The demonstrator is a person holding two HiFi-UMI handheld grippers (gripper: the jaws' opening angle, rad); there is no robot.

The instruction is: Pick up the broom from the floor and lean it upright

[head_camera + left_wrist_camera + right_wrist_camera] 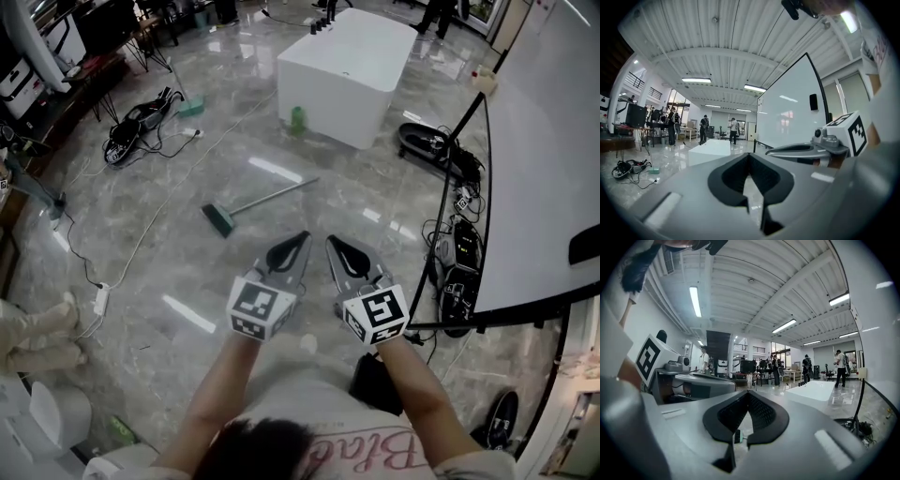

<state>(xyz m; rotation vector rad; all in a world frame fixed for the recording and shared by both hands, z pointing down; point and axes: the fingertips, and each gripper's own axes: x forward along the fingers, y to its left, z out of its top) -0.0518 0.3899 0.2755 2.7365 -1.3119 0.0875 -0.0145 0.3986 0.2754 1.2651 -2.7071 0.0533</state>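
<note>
The broom (255, 202) lies flat on the grey marble floor, green head (219, 220) toward the left, metal handle running up to the right. Both grippers are held side by side in the air on the near side of it, pointing roughly level toward it. My left gripper (302, 240) (749, 154) is shut with nothing between its jaws. My right gripper (333, 242) (747, 393) also looks shut and empty. In the right gripper view a small green piece (737, 436), likely the broom head, shows low through the jaw gap.
A white block table (347, 52) stands beyond the broom, a green bottle (298, 119) at its foot. A large whiteboard (544, 169) on a stand runs along the right, cables and gear (459, 258) beneath it. More cables and bags (141, 122) lie at far left.
</note>
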